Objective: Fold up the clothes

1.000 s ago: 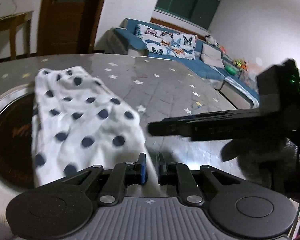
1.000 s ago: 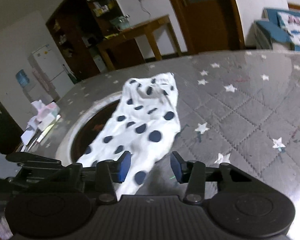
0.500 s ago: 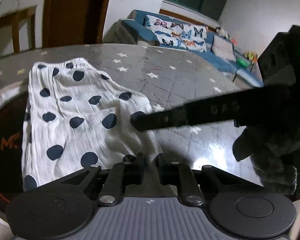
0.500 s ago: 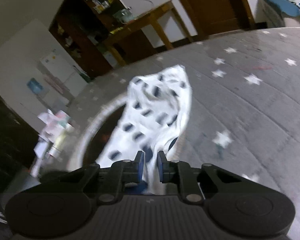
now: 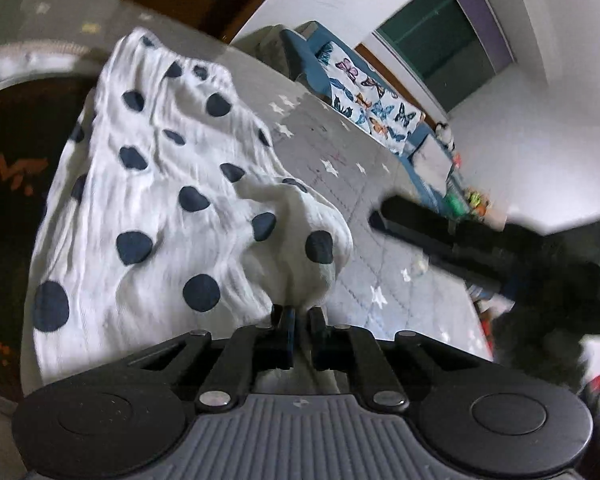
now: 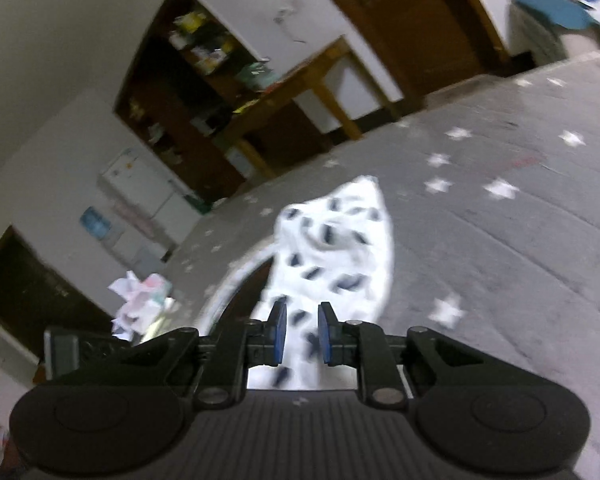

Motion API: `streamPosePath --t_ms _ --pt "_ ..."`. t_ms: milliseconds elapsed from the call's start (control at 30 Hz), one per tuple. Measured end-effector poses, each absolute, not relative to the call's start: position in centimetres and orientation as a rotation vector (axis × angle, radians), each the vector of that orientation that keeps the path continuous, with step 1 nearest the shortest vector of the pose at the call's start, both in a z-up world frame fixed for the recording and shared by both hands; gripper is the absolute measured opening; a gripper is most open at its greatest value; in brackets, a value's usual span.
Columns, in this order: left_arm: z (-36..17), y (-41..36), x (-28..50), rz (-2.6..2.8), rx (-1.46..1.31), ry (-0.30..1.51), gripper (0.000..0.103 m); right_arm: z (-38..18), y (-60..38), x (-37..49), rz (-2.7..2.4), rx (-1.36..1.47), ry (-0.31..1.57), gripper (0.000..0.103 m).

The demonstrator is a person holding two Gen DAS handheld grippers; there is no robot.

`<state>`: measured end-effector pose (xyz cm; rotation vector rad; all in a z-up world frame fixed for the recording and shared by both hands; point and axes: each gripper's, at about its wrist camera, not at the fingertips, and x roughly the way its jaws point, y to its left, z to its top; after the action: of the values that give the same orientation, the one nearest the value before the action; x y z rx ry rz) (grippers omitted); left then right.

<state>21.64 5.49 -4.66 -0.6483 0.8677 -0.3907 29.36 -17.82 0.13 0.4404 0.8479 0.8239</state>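
Note:
A white garment with dark blue dots [image 5: 160,200] lies crumpled on the grey star-patterned table cover [image 5: 380,280], partly over a dark round inset with a silver rim [image 5: 12,160]. My left gripper [image 5: 300,316] is shut on the garment's near edge, and a bunched fold rises from its fingers. In the right wrist view the garment [image 6: 340,248] stretches away ahead of my right gripper [image 6: 303,320]. Its jaws are opening; cloth shows in the gap but the blue pads do not press on it. In the left wrist view the right gripper [image 5: 388,214] hovers just right of the fold.
A dark gloved hand [image 5: 540,340] holds the right gripper. Beyond the table stand a blue sofa with a butterfly cushion [image 5: 364,100], a wooden side table [image 6: 300,80] and a white fridge [image 6: 140,184]. Crumpled papers [image 6: 140,296] lie at the table's left edge.
The left gripper has rolled and sunk toward the table, still holding the edge, and the cloth has bunched up. The right gripper closed on the cloth, then spread its jaws and drew off it.

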Motion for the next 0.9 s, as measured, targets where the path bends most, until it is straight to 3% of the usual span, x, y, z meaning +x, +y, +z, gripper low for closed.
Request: streamPosePath --t_ms 400,467,533,667,800,900 --pt "-4.9 7.0 21.7 -0.393 -0.703 0.875 0.009 -4.7 -16.8 28.9 0.867 0.448 0.934 0.02" --pt "-4.5 7.0 21.6 -0.386 -0.678 0.872 0.009 -5.0 -16.5 28.5 0.875 0.452 0.922 0.012" --pt "-4.1 6.8 21.4 -0.381 -0.648 0.866 0.01 -4.5 -16.4 28.0 0.874 0.443 0.895 0.006" --pt "-2.7 6.3 20.6 -0.376 -0.561 0.835 0.019 -1.8 -17.5 25.9 0.836 0.385 0.806 0.003" --pt "-1.9 5.7 19.3 -0.357 -0.452 0.813 0.019 0.8 -18.0 22.9 0.703 0.169 0.667 0.003" --pt "-2.0 5.6 18.7 -0.345 -0.406 0.818 0.019 0.8 -19.0 22.4 0.678 0.161 0.662 0.004"
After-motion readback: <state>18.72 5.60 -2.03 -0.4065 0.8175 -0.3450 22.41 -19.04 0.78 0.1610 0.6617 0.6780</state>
